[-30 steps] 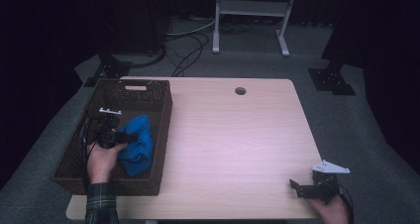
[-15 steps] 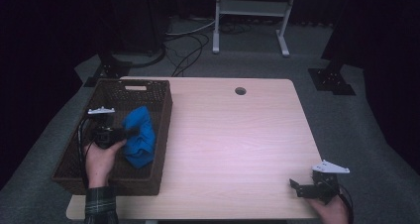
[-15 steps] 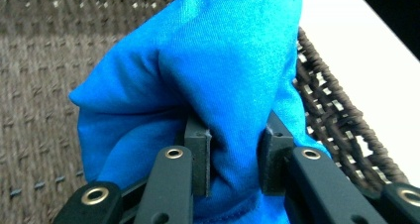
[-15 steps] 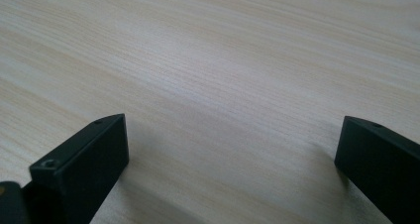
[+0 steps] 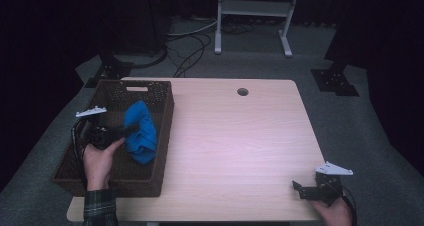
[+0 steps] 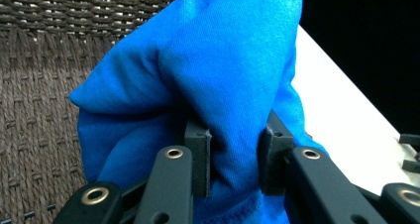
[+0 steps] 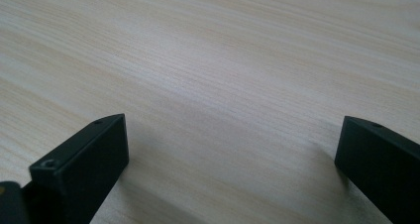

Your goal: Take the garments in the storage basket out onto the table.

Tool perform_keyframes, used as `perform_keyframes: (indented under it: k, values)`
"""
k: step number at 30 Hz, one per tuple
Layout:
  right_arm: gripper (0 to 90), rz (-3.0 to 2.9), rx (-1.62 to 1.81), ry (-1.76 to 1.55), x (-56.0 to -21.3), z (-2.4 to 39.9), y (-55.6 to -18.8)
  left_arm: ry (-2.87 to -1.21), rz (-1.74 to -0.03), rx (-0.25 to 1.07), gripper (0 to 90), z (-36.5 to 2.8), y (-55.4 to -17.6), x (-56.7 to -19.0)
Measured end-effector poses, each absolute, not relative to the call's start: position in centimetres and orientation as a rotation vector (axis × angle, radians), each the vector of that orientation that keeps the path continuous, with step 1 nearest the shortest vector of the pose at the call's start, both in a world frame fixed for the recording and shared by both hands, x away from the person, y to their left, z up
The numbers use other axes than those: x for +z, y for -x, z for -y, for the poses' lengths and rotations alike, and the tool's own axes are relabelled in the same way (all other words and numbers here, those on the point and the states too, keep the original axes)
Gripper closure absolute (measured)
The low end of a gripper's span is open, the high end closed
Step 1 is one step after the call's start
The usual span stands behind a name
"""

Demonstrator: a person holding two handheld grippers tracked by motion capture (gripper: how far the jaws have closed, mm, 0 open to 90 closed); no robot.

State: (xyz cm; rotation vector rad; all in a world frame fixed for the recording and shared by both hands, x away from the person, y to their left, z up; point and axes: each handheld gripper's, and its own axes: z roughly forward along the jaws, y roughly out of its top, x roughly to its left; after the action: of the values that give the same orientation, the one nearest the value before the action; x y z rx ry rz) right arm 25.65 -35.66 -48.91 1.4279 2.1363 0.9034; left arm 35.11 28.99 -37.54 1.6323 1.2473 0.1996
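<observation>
Since a second ago your left gripper (image 5: pixel 131 130) has carried the crumpled bright blue cloth (image 5: pixel 141 131) a little toward the far end of the dark brown woven wicker basket (image 5: pixel 162 102), and its grey plate now sits out over the basket's left rim; your right gripper (image 5: pixel 299 188) has kept its place at the near right corner. Left gripper: jaws clamped on a thick fold of the blue cloth, pads pressed into the fabric from both sides in the left gripper view (image 6: pixel 233 157). Your left hand (image 5: pixel 98 158) wraps the body from behind, plaid sleeve at the bottom edge of the high view. Cloth: held up off the basket floor, bunched, hanging from the jaws toward the basket's right wall, its lower end over the near half of the basket. Woven wall shows close behind the cloth in the left gripper view. Right gripper: jaws wide apart, nothing between them, bare wood grain under them in the right gripper view (image 7: pixel 233 154). It rests low on the pale wooden table (image 5: pixel 235 151), well apart from the basket. Basket stands on the table's left side, long axis running away from you. Small round hole (image 5: pixel 243 92) in the tabletop near the far edge.
</observation>
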Motion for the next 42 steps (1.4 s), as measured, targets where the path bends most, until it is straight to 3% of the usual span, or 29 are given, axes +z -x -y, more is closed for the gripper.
perform_keyframes:
  k: [27,42]
  values:
    - [0.0,-2.135,0.903,-1.43,-48.9,35.7,-25.7,-1.456,-0.975,0.163,72.3,-29.6,-34.0,-35.9]
    - [0.0,-2.134,0.905,-1.426,-48.9,35.7,-25.7,-1.484,-0.884,0.206,72.3,-27.2,-32.9,-33.6]
